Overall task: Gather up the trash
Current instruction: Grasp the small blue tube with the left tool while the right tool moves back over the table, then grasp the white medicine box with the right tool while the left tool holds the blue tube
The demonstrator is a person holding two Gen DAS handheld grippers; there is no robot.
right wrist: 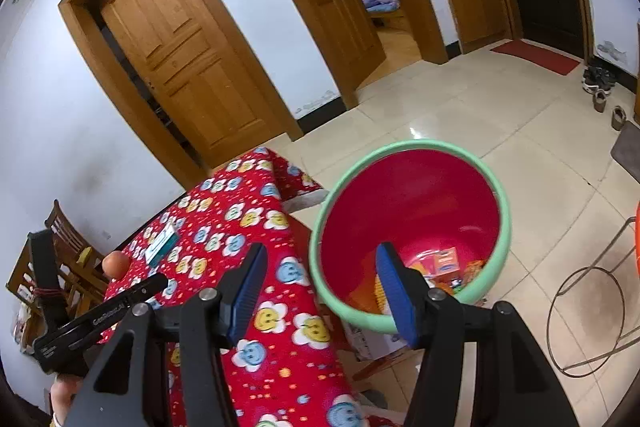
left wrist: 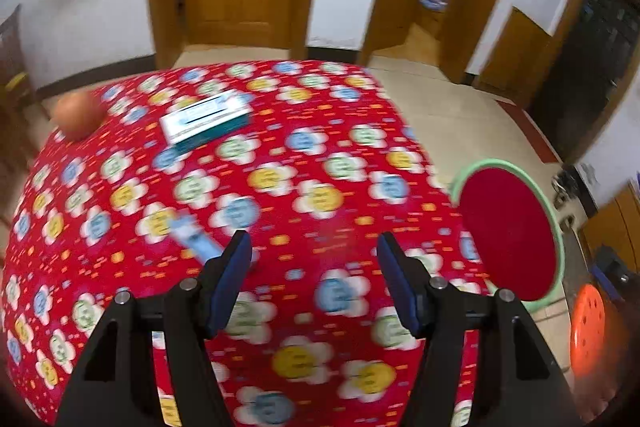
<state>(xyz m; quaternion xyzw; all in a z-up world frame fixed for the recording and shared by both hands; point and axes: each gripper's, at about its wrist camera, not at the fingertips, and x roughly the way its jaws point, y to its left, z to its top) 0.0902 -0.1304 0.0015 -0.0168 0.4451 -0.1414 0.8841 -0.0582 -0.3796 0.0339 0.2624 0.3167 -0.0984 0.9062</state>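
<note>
Item: crumpled pale-blue wrapper (left wrist: 196,239) lay on the red flower-print tablecloth (left wrist: 280,155), just beyond the left gripper's (left wrist: 314,251) left finger; long axis diagonal, far-left to near-right. Jaws apart, empty.

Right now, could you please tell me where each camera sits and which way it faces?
Left wrist: rides the left claw, angled down at the floral tablecloth with a box and wrapper; only its open claw shows.
Right wrist: rides the right claw, open over the bin that holds trash; the left claw and a hand show.
Shared: tablecloth, box, bin, an orange ball.
</note>
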